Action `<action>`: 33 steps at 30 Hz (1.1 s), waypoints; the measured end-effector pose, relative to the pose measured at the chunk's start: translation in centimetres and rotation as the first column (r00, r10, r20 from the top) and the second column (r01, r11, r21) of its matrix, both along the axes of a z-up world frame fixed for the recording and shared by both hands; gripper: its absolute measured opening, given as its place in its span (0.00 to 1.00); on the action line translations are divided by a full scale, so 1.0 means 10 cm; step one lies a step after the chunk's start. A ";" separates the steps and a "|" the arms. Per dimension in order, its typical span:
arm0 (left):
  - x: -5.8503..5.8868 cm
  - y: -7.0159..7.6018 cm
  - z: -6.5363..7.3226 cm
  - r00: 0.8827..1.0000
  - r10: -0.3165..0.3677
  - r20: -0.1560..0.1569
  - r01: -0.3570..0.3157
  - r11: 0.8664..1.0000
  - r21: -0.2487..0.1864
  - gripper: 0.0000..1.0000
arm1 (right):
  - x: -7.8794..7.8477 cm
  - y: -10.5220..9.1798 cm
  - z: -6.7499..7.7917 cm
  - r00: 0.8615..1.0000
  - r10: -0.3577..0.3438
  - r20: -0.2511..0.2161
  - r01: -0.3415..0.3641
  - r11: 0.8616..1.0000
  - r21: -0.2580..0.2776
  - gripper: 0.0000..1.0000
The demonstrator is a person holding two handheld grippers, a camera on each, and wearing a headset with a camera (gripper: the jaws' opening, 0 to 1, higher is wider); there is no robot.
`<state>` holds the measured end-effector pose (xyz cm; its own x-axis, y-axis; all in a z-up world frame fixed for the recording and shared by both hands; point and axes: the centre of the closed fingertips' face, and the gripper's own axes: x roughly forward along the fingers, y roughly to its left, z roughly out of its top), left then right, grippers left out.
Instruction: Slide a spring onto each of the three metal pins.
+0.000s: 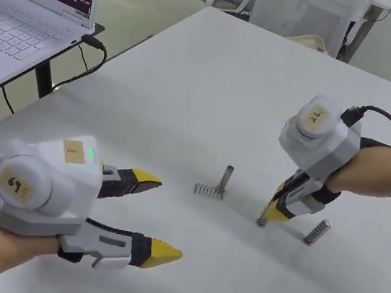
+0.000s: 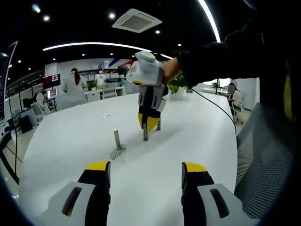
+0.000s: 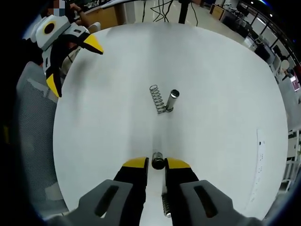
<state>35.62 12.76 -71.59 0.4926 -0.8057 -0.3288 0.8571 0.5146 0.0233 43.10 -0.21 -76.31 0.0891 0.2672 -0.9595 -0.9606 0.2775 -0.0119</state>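
A bare metal pin stands upright mid-table, with a loose spring lying against its base. My right gripper points down, shut on a second pin with a spring around it, whose foot rests on the table. Just right of it is a third spring-wrapped pin; whether it stands or lies I cannot tell. My left gripper hovers open at the near left, holding nothing.
The white table ends at the far left, where an open laptop with a cable sits on a separate stand. Office chairs and desks lie beyond the far edge.
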 end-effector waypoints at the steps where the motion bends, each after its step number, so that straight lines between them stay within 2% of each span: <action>1: 0.00 0.00 0.00 1.000 0.001 0.000 -0.001 1.000 0.001 0.57 | -0.01 0.01 0.00 1.000 -0.001 -0.003 0.001 1.000 0.005 0.15; 6: 0.00 0.00 -0.01 1.000 -0.002 -0.001 0.002 1.000 0.004 0.57 | 0.00 0.02 0.00 1.000 -0.003 0.003 0.003 1.000 0.015 0.25; 23: 0.02 0.00 -0.02 1.000 -0.006 -0.004 0.006 1.000 0.007 0.56 | 0.03 0.03 0.05 0.999 -0.012 0.035 0.010 0.999 0.041 0.37; 30: 0.02 -0.01 -0.02 1.000 -0.009 -0.004 0.009 1.000 0.009 0.56 | 0.07 0.03 0.11 0.997 -0.039 0.061 0.034 0.996 0.081 0.47; 33: 0.01 -0.01 -0.03 1.000 -0.010 -0.006 0.010 1.000 0.010 0.56 | 0.08 0.02 0.13 0.997 -0.041 0.070 0.035 0.996 0.083 0.49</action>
